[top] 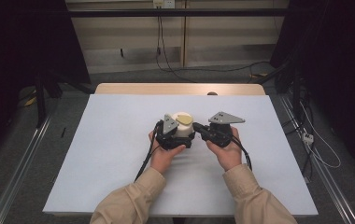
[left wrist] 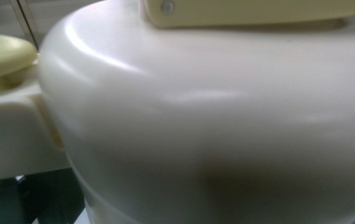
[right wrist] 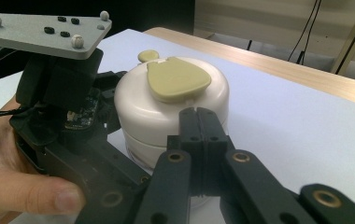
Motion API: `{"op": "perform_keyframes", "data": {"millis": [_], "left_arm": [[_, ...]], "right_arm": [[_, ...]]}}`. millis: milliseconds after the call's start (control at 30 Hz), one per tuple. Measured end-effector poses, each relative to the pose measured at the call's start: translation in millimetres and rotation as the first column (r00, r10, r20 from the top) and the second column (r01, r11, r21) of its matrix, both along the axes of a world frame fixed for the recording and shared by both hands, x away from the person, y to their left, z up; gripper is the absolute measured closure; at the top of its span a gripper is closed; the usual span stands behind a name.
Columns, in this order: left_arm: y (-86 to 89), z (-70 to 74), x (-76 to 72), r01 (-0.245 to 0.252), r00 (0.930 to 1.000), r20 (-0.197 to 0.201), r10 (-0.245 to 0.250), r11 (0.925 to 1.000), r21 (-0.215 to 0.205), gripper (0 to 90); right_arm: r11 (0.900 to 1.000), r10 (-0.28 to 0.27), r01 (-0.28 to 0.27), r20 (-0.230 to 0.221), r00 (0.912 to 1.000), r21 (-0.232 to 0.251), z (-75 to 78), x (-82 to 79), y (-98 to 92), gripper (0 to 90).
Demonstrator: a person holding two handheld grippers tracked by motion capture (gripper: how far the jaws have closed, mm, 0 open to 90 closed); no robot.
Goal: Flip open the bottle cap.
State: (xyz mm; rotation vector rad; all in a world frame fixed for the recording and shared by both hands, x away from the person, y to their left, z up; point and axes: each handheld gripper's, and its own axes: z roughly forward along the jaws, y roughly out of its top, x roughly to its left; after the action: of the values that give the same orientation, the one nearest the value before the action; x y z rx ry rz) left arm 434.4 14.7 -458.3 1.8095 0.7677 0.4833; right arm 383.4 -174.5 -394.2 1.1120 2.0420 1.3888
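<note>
Your left hand (top: 164,156) comes up from the near edge of the pale blue mat (top: 96,154) that covers the counter (top: 119,88), and the left gripper (top: 173,136) it carries sits hard against the left side of the round cream-white plastic container (top: 183,127). In the left gripper view that container (left wrist: 213,121) is pressed so close to the lens that its smooth wall blurs, with a pale yellow-green tab (left wrist: 3,53) poking out at its left. From the right gripper view you can see the left gripper's (right wrist: 105,140) black body and its grey plate hugging the container (right wrist: 166,112), though the jaws pass behind and under the wall, so I cannot tell whether they are clamped on it or merely alongside.

The container stands upright near the middle of the mat, a little toward the far side of your hands. On its domed top lies a flat yellow-green lid flap (right wrist: 178,80), rounded and roughly pear-shaped.

Just right of the container, your right gripper (top: 200,128) points at its side wall. In the right gripper view its two black jaws (right wrist: 202,135) are pressed flat together with nothing between them, and the tips rest at or touching the container's right wall just below the dome. Your right hand (top: 227,151) holds it from the near side.
</note>
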Motion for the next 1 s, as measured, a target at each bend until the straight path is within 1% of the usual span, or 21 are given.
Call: {"op": "perform_keyframes", "data": {"millis": [133,600,833,1000], "left_arm": [[0.0,0.0,0.0,0.000,1.0000,0.000,0.000,1.0000,0.001,4.9],[-0.1,0.0,-0.1,0.000,1.0000,-0.001,0.000,1.0000,0.000,4.9],[-0.2,0.0,-0.1,-0.002,1.0000,-0.002,0.002,1.0000,-0.001,4.9],[-0.3,0.0,-0.2,-0.003,1.0000,-0.002,0.003,1.0000,-0.001,5.0]], "right_arm": [[1.000,0.003,-0.003,-0.002,1.0000,0.006,0.1,0.3,1.4,90.0],[1.000,0.005,-0.005,-0.001,1.0000,-0.014,1.6,4.0,2.1,90.0],[0.999,0.018,-0.017,0.004,0.9998,-0.029,6.8,4.8,4.0,90.0],[0.999,0.019,-0.019,0.002,0.9998,-0.027,7.3,5.4,4.1,90.0]]}}
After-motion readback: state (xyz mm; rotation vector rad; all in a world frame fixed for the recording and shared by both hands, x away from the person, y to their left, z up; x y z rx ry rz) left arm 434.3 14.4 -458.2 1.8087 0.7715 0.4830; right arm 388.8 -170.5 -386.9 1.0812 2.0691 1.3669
